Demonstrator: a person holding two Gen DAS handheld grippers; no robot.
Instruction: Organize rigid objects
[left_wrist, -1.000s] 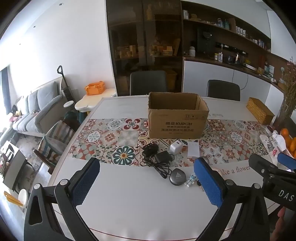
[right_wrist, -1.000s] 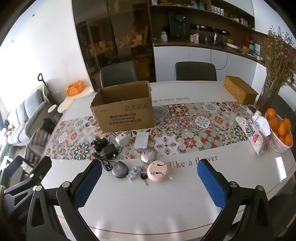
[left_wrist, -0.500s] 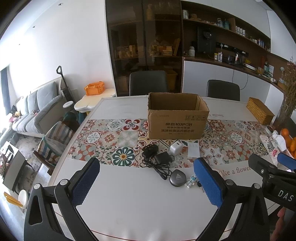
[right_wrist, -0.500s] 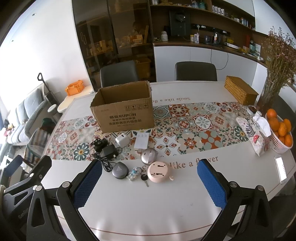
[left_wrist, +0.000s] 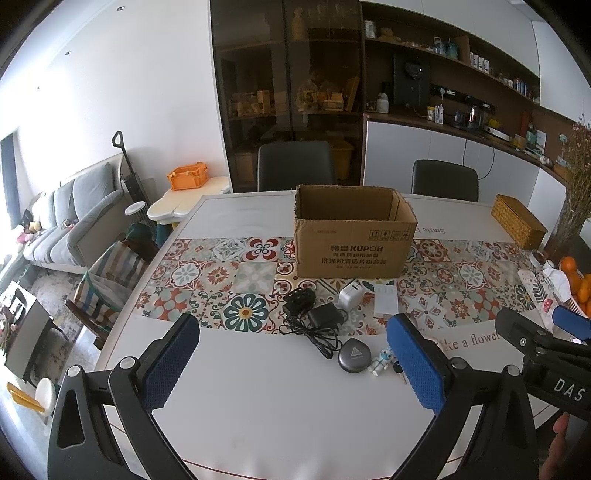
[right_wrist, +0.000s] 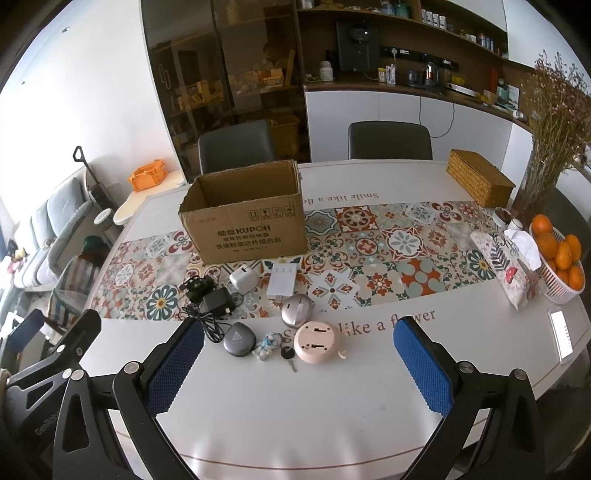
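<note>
my left gripper (left_wrist: 291, 365) wide open, empty, right gripper (right_wrist: 299, 365) same, hovering over the surface (right_wrist: 295, 424), one box (right_wrist: 245, 218), two chargers (right_wrist: 242, 280), one key (right_wrist: 288, 356)

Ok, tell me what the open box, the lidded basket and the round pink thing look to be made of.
Open box: brown corrugated cardboard, matte, with ragged top edges and printed marks. Lidded basket: woven straw or rattan, judging by its golden plaited texture. Round pink thing: probably smooth moulded plastic with a slight sheen and slots.
</note>
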